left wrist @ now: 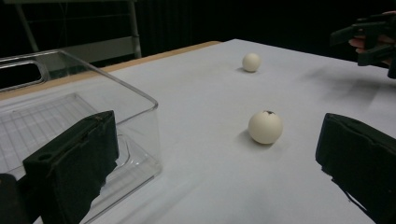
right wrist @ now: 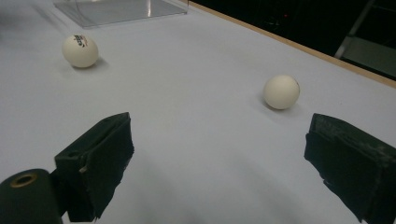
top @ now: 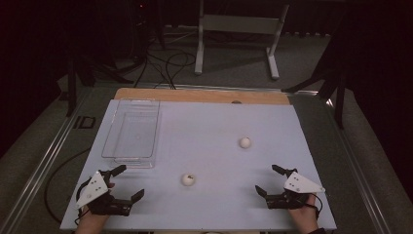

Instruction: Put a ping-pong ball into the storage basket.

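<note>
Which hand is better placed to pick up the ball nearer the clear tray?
Left. The left gripper, open, sits beside the nearer ball and clear tray; the right gripper faces the far ball.

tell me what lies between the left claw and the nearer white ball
Nothing: in the high view, only bare white tabletop separates the open left claw from the nearer small white ball with a dark mark. The clear plastic tray sits off to the side.

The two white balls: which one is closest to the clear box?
The ball with the dark mark, in front of the left gripper; the plain ball lies farther from the clear box.
</note>
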